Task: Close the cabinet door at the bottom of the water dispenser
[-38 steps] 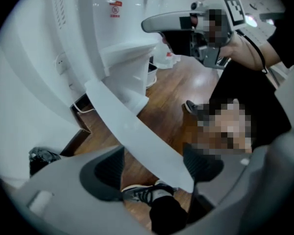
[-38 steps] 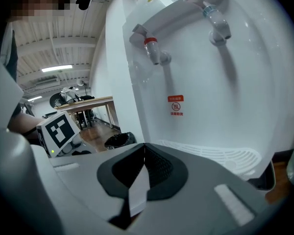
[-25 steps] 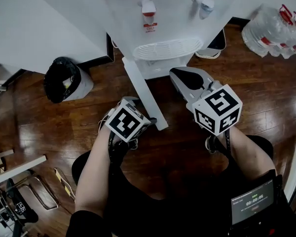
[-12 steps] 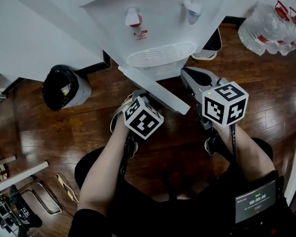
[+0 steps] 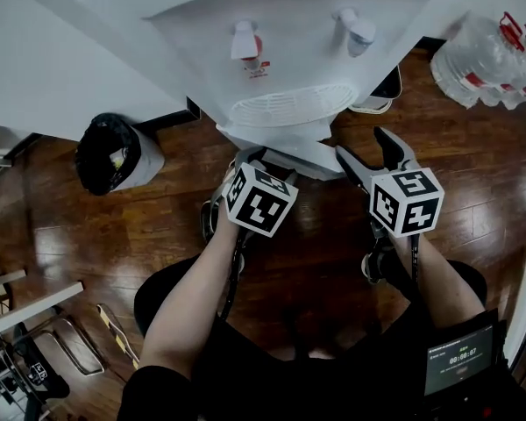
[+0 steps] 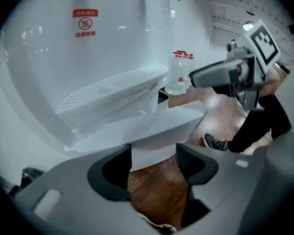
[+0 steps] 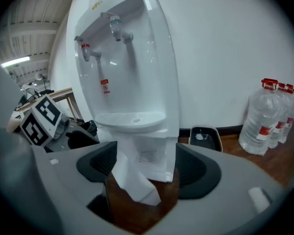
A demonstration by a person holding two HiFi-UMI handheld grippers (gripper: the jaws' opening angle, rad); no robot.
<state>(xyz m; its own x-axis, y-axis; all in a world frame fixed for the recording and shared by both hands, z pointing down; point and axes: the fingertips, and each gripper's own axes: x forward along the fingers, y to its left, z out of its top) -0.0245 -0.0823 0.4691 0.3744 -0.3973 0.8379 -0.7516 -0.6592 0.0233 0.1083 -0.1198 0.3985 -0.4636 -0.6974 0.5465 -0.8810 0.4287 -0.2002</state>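
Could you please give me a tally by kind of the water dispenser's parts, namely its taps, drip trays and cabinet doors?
Taps: 2
Drip tray: 1
Cabinet door: 1
Total: 4

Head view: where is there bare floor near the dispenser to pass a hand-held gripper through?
Bare floor lies between the black bin and the left hand-held gripper, and again right of the right hand-held gripper, below the water bottles. Crowded: the dispenser base, where the cabinet door and both grippers cluster.
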